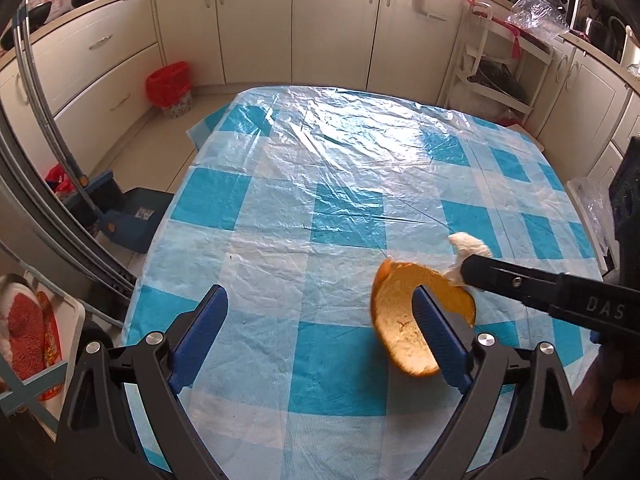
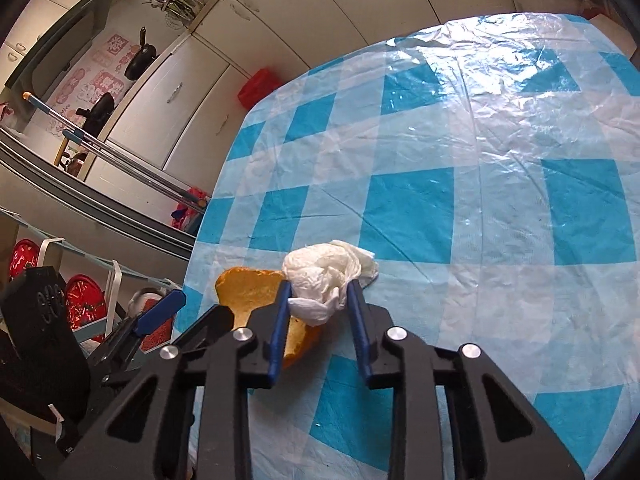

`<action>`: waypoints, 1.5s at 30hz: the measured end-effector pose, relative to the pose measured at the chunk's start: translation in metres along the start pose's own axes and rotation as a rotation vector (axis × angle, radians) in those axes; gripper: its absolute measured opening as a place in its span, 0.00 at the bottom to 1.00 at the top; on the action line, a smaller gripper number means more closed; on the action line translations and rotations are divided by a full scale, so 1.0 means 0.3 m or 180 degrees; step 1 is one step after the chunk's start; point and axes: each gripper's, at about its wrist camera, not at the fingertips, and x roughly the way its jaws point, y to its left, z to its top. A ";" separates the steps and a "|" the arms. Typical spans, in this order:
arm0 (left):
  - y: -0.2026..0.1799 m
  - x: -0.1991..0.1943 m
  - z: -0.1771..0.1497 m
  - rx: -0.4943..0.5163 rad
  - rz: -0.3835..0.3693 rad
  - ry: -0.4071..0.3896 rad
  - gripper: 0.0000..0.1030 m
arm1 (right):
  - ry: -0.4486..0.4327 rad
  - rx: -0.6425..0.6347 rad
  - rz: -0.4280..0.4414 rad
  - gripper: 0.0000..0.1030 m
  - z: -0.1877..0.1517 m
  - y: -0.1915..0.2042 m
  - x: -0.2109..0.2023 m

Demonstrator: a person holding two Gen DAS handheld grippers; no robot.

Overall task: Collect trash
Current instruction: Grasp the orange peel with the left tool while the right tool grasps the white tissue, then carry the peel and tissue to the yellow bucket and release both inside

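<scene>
A curved orange peel lies on the blue-and-white checked tablecloth, partly behind the right finger of my left gripper, which is open and empty. The peel also shows in the right wrist view. My right gripper is shut on a crumpled white tissue just above the cloth, next to the peel. In the left wrist view the right gripper reaches in from the right with the tissue at its tip.
A red-lined waste bin stands on the floor beyond the table's far left corner. A blue dustpan and broom lean at the left. A white trolley stands at the back right. Cabinets ring the room.
</scene>
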 end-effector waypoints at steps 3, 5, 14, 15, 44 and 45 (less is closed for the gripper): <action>-0.017 0.020 0.015 0.0076 -0.0050 -0.0024 0.87 | -0.0176 0.0005 -0.0027 0.25 0.014 -0.013 -0.070; -0.036 0.044 0.022 0.0134 -0.0108 -0.0002 0.87 | -0.0251 0.0003 -0.0061 0.25 0.021 -0.028 -0.112; -0.099 0.023 0.000 0.0132 -0.0564 -0.0012 0.06 | -0.0468 -0.0106 -0.0379 0.25 -0.007 -0.103 -0.305; -0.111 0.001 -0.002 0.0147 -0.0619 -0.0055 0.06 | -0.0527 -0.0120 -0.0424 0.25 -0.014 -0.116 -0.347; -1.274 -0.321 -0.387 0.1227 -0.2078 0.0189 0.05 | -0.0324 0.0867 -0.2233 0.36 -0.501 -0.829 -0.936; -1.314 -0.308 -0.408 0.1280 -0.2012 0.0213 0.05 | -0.0314 0.0922 -0.2274 0.38 -0.501 -0.849 -0.939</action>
